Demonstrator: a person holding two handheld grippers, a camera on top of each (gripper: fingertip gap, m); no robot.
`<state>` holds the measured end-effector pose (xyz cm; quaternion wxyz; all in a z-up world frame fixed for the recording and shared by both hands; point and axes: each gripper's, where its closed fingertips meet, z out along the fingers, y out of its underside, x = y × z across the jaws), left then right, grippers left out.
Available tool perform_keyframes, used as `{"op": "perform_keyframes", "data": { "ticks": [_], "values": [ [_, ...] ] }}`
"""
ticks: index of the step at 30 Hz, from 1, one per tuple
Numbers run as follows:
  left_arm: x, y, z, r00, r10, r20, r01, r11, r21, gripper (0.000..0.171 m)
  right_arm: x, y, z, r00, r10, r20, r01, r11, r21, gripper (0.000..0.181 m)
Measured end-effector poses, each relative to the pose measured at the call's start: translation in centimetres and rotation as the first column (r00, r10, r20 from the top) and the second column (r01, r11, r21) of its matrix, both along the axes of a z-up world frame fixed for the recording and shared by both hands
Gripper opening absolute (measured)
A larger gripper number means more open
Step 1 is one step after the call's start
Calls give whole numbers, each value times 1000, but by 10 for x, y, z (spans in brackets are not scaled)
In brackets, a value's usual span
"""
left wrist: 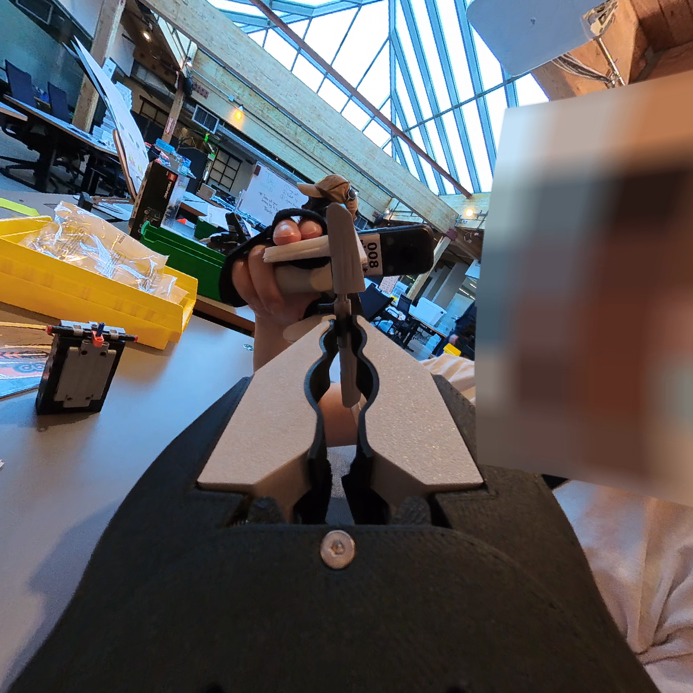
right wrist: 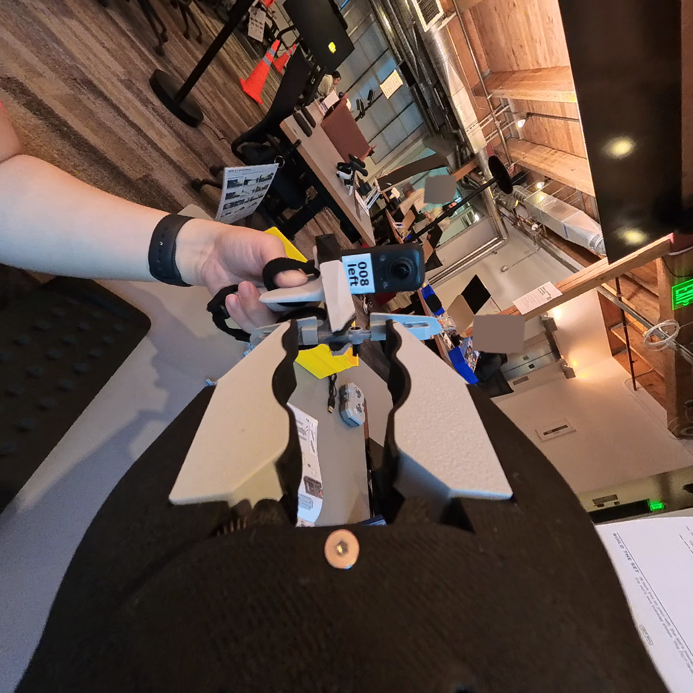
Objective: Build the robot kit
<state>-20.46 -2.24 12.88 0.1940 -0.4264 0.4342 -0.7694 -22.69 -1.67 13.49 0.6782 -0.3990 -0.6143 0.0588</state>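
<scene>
both grippers meet on one grey brick-built assembly held up above the worktop

left gripper (left wrist: 343, 330) is closed on a thin grey rod of the grey assembly (right wrist: 352, 332), its tips pinching it upright; right gripper (right wrist: 339, 333) clamps the same piece at its tips by a grey block on one side and a pale holed beam on the other, a grey cross-axle joint between; each gripper carries a black camera (right wrist: 397, 268) with a white printed label; on the grey worktop (left wrist: 157, 405) sit a black and grey brick module (left wrist: 80, 369) with red pins, a yellow tray (left wrist: 93, 292) of clear plastic bags, a green tray (left wrist: 183, 251); an illustrated instruction booklet (right wrist: 309, 465) and a grey hub (right wrist: 352, 407) lie below.
</scene>
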Motion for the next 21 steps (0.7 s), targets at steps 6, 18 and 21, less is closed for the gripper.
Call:
{"op": "perform_keyframes", "data": {
  "ticks": [6,18,21],
  "values": [
    [-3,-3,4,1000,15,11,-15,1000,9,4,-2,-2,4,1000,-20,-1,20,999,49,44],
    [-6,-9,2,1000,17,7,-17,999,49,5,-4,-9,2,999,-29,31,26,997,72,43],
    [-4,-10,3,1000,17,5,-17,999,47,4,-2,-9,2,1000,-16,25,15,998,58,43]
  ]
}}
